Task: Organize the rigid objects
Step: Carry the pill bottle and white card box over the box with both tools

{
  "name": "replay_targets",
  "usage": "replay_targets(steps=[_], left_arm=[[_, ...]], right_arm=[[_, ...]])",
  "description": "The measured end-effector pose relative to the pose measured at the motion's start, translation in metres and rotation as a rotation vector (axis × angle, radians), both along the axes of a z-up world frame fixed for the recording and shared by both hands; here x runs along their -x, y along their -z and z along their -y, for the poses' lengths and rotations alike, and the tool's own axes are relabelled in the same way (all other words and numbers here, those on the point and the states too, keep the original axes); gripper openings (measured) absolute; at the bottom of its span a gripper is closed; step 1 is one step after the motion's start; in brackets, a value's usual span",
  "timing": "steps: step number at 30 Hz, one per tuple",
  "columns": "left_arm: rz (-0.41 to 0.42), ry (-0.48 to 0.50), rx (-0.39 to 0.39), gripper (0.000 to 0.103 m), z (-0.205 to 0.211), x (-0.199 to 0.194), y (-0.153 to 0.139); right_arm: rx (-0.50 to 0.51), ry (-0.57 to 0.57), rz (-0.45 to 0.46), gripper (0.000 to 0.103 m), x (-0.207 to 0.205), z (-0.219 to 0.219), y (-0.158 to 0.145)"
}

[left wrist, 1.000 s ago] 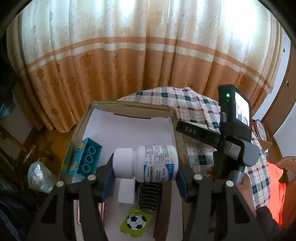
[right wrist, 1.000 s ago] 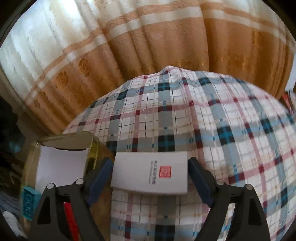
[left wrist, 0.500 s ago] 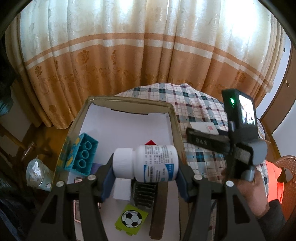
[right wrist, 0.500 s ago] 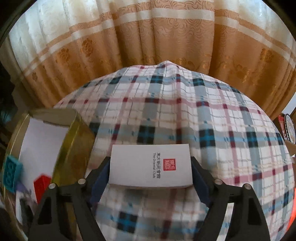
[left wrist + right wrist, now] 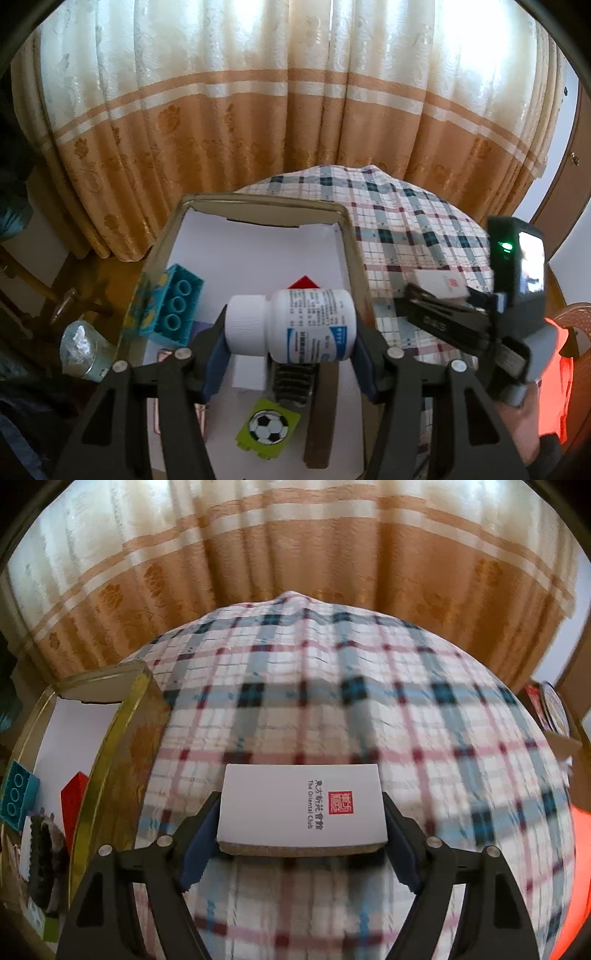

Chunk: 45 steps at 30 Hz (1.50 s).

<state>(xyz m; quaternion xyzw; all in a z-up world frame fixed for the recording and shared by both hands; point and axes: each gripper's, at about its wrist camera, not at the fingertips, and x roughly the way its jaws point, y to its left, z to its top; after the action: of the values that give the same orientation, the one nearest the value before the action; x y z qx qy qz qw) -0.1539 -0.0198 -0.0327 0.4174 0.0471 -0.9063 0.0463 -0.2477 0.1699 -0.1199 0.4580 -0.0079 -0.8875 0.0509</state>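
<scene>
The white bottle [image 5: 291,325] is gripped sideways, cap toward the frame's left, by the left gripper [image 5: 290,354], while the white box [image 5: 301,806], long axis left-to-right, is clamped in the closing right gripper [image 5: 301,834].

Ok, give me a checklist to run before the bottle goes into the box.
1. Bottle clamped in left gripper: ok.
2. Bottle over the box: ok.
3. Bare floor for it: ok, far half free.
4. Landing spot below the bottle: not ok, comb and football tile lie there.
5. Right gripper outside the box: ok, over the tablecloth.
6. Card box held firmly: cannot tell, the jaws have just been closing on it.
</scene>
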Motion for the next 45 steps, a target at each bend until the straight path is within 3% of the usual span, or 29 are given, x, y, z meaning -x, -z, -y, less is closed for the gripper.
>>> replay_targets(steps=[9, 21, 30, 45], left_arm=[[-0.005, -0.012, 0.008, 0.057, 0.006, -0.023, -0.004], [-0.059, -0.054, 0.019, 0.057, 0.032, -0.058, -0.017], [-0.09, -0.092, 0.03, 0.057, 0.052, -0.067, -0.024], [-0.097, -0.111, 0.045, 0.057, 0.063, -0.065, -0.023]], right_arm=[[0.047, 0.063, -0.083, 0.081, -0.06, -0.011, -0.043], [0.047, -0.055, -0.231, 0.081, -0.12, 0.052, -0.097], [0.046, -0.116, -0.277, 0.082, -0.131, 0.091, -0.117], [0.038, -0.148, -0.319, 0.082, -0.118, 0.118, -0.135]])
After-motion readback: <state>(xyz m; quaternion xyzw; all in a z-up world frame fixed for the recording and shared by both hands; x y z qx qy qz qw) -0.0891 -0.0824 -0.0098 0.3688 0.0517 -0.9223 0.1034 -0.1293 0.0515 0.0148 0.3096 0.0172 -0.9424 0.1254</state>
